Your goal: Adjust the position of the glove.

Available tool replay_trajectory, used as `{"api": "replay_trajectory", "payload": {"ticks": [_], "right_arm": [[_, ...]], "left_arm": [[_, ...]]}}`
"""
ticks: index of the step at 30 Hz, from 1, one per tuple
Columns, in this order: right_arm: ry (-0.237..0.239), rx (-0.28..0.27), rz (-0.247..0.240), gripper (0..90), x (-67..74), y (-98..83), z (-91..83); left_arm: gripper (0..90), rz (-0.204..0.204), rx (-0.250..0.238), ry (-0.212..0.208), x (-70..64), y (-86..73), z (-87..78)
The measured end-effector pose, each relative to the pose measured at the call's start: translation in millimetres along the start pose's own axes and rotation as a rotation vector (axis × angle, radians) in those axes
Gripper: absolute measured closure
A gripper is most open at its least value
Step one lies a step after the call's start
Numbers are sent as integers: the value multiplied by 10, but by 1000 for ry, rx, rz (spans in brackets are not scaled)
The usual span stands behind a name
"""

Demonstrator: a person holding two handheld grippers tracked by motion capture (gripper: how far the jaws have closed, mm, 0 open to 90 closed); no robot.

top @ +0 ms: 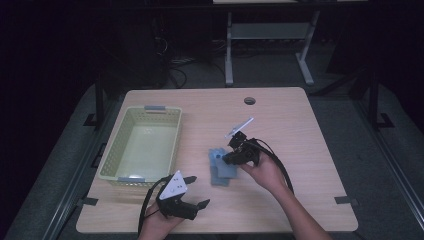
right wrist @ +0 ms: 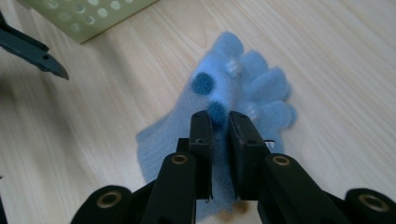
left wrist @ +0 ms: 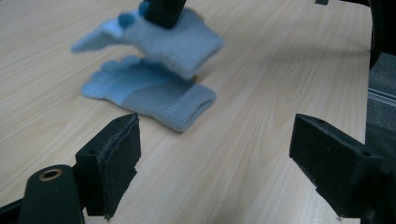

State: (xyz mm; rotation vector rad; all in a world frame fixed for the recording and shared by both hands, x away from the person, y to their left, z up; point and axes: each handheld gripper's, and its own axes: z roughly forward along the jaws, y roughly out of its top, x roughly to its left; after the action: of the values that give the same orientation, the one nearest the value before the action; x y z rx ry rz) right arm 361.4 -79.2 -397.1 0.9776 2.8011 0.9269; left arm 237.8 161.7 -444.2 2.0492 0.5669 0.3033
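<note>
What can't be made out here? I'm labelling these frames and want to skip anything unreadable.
- Lifted glove: motion-blurred in the left gripper view, its top hidden by the right gripper; the knit cannot be read.
- Second glove: in the high view, blurred with the lifted one.
- Basket: cut off by the top edge in the right gripper view.
- Left gripper: jaws open, tips cut off below.

1. Left gripper is sitting low near the table's front edge, jaws standing wide apart, nothing between them.
2. Left hand is wrapping the gripper body from behind, forearm entering from the bottom edge.
3. Right gripper is pointing left and down, jaws pinched nearly together on a light blue glove.
4. Right hand is gripping its body, forearm angling in from bottom right.
</note>
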Motion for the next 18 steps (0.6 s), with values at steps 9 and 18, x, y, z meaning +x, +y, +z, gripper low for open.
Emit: {"api": "replay_trajectory", "payload": {"ticks": [9,18], "right_arm": [[25,19,31,784,11,25,258],[20,45,59,694,-22,-58,439]], "left_arm": [[159,5,-3,3,9,-5,4],[171,-12,6,5,11,-16,1]]}}
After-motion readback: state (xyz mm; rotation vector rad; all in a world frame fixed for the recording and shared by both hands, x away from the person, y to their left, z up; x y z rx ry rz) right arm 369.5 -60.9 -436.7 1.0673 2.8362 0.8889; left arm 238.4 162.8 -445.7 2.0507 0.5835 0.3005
